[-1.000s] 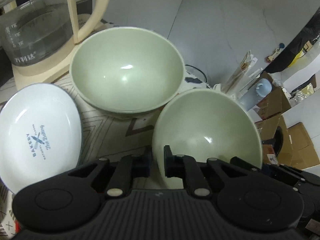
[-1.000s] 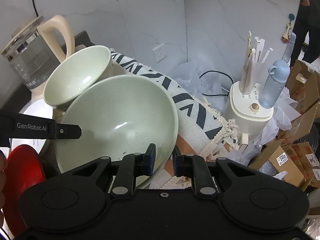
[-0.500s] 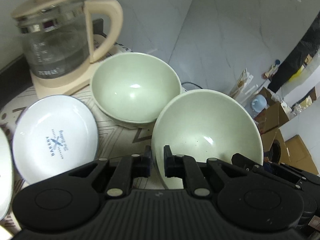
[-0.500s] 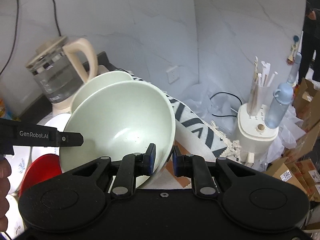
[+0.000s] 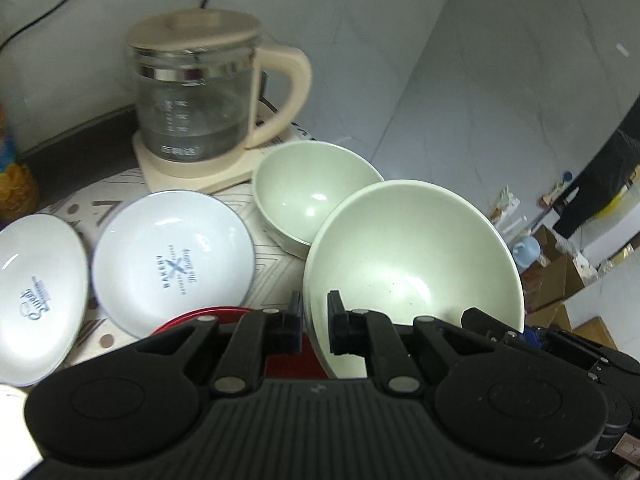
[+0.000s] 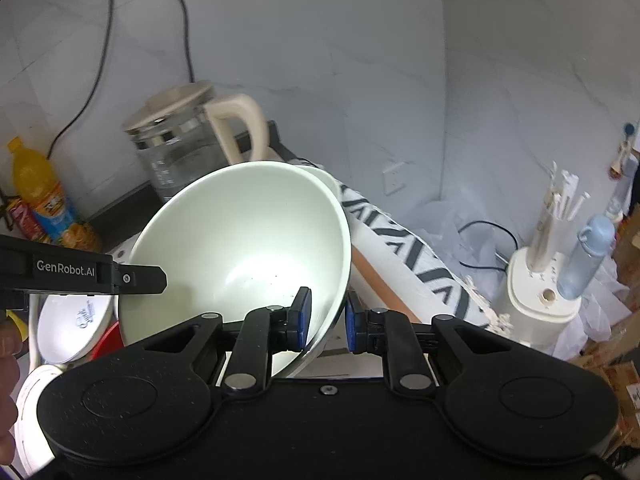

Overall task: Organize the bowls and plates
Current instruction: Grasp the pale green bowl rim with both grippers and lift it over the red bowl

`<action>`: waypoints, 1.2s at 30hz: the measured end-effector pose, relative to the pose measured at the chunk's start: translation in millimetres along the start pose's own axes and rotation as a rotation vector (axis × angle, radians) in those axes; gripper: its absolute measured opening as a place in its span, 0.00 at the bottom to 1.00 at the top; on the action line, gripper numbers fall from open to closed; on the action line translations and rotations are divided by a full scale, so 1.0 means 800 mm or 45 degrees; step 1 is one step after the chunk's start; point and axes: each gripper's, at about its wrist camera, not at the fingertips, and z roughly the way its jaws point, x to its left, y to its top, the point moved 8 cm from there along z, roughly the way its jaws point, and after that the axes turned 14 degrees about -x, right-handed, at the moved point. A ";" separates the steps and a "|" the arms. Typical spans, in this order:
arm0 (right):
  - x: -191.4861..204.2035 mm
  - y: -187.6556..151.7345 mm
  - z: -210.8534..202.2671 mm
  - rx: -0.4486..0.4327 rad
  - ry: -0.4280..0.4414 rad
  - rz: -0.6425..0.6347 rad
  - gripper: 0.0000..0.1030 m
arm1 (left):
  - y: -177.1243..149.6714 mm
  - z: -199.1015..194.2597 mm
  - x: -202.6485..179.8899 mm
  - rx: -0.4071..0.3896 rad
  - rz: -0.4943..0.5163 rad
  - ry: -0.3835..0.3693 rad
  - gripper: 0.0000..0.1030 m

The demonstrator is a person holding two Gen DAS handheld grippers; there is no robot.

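Observation:
Both grippers are shut on the rim of one pale green bowl (image 5: 412, 264), held tilted above the table. My left gripper (image 5: 314, 322) pinches its left rim; my right gripper (image 6: 325, 320) pinches its right rim, the bowl (image 6: 240, 248) filling the right wrist view. A second green bowl (image 5: 312, 188) sits on the patterned mat by the kettle, its rim just showing in the right wrist view (image 6: 320, 174). Two white printed plates (image 5: 172, 252) (image 5: 36, 292) lie to the left. A red plate (image 5: 208, 314) lies under the left gripper.
A glass kettle (image 5: 196, 100) on a cream base stands at the back. An orange drink bottle (image 6: 40, 192) stands at far left. A rolled patterned mat (image 6: 404, 252), a white holder with straws (image 6: 544, 292) and a blue bottle (image 6: 584, 256) are at right.
Both grippers have lifted the held bowl up and pulled back from the table. The second bowl, plates and kettle now look farther away, and the red plate has come into view.

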 end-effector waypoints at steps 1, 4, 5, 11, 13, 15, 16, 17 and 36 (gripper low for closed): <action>0.005 0.002 -0.001 -0.004 0.009 -0.008 0.17 | 0.000 -0.005 0.005 -0.007 -0.006 0.007 0.10; 0.016 0.003 -0.003 -0.009 0.036 -0.019 0.17 | 0.001 -0.017 0.016 -0.025 -0.024 0.023 0.10; 0.019 0.003 -0.004 -0.008 0.044 -0.023 0.17 | 0.001 -0.020 0.020 -0.029 -0.029 0.029 0.10; 0.040 0.001 -0.005 0.021 0.094 -0.011 0.17 | -0.001 -0.036 0.042 -0.043 -0.066 0.065 0.10; 0.048 0.001 -0.006 0.021 0.111 -0.004 0.17 | -0.003 -0.042 0.052 -0.042 -0.079 0.075 0.10; 0.056 -0.001 -0.009 0.019 0.122 -0.020 0.17 | -0.006 -0.048 0.059 -0.046 -0.090 0.082 0.10; 0.060 -0.003 -0.010 0.024 0.129 -0.024 0.17 | -0.008 -0.051 0.063 -0.049 -0.092 0.086 0.10; 0.063 -0.005 -0.011 0.030 0.135 -0.028 0.17 | -0.010 -0.054 0.066 -0.052 -0.094 0.091 0.10; 0.102 -0.054 -0.006 0.136 0.166 -0.028 0.17 | -0.066 -0.067 0.120 0.053 -0.163 0.147 0.10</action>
